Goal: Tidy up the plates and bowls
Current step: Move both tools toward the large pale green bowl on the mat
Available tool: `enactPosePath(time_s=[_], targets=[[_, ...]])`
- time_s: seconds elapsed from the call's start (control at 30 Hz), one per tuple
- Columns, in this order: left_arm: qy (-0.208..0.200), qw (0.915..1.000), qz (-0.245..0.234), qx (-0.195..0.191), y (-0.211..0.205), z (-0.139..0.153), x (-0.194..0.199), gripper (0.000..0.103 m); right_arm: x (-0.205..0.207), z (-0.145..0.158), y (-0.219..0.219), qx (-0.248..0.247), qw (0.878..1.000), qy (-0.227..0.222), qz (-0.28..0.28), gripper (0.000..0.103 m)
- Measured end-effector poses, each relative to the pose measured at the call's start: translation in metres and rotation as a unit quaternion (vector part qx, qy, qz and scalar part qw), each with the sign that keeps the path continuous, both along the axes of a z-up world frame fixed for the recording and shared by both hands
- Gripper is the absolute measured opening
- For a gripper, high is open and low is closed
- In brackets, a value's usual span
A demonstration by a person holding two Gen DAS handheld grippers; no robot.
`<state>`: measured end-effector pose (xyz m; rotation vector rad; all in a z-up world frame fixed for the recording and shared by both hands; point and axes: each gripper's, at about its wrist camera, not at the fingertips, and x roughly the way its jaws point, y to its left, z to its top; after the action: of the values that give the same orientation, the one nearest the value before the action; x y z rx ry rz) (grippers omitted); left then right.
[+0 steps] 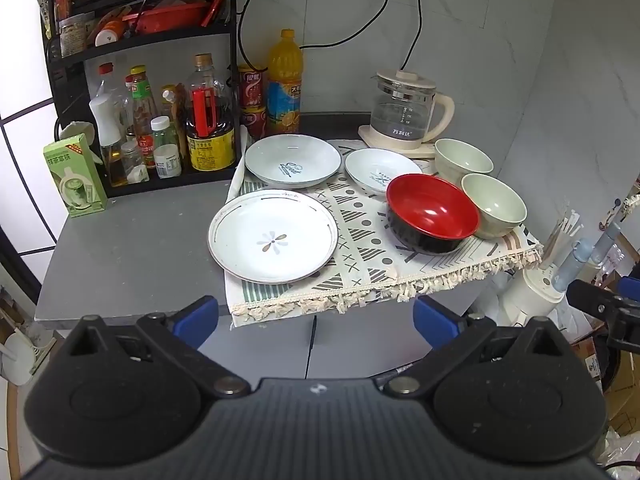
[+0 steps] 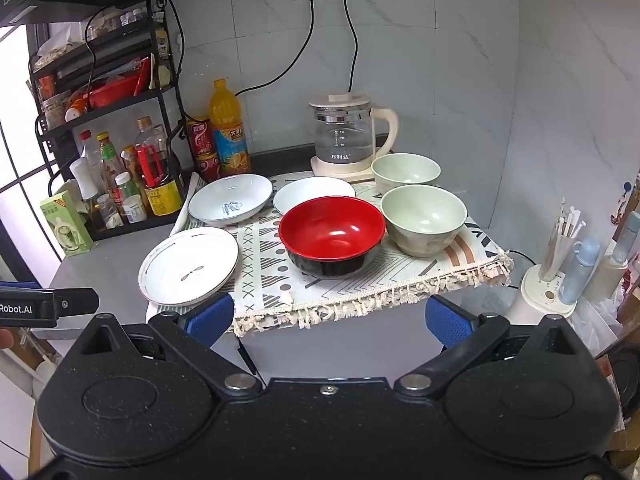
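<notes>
Both the left gripper (image 1: pixel 316 316) and right gripper (image 2: pixel 330 314) gape empty; glossy round red bowl (image 2: pixel 332 230) hides 1 plate's (image 2: pixel 314 192) front rim on the fringed woven cloth (image 2: pixel 360 276).

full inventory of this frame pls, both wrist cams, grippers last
flat plate: 1, white with flower motif, front left of mat, overhanging its left edge
deep plates: 2, white with blue print, back of mat, side by side
lacquer bowl: 1, red inside, black outside, mat centre front
pale bowls: 2, light green, right side of mat, one behind the other
mat: 1, white with grey patterns, fringed, on grey counter
kettle: 1, glass with cream base, behind bowls
orange drink bottle: 1, against wall
red cans: 2, stacked, beside that bottle
rack: 1, black, condiment bottles, left
green carton: 1, counter left
left gripper: open, empty
right gripper: open, empty
</notes>
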<state>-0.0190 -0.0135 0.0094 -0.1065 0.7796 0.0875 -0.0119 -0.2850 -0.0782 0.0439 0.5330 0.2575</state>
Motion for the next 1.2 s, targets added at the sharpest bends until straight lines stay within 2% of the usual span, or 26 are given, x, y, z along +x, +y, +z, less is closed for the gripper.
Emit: enactPosePath(time_s=[0.67,1.03,1.2], targets=[[-0.004,1.0000,0.000,0.002,0.002,0.002,-0.002,0.102,0.000,0.000,0.003,0.008,1.000,-0.011,0.003,0.103],[0.001,1.0000,0.000,-0.006,-0.008,-0.001,0.011,0.102,0.008,-0.003,-0.001,0.003,1.000,0.016,-0.001,0.103],[0.003,1.0000,0.000,-0.004,-0.011,-0.006,0.024,0.102,0.016,-0.002,-0.004,-0.001,1.000,-0.001,-0.002,0.103]])
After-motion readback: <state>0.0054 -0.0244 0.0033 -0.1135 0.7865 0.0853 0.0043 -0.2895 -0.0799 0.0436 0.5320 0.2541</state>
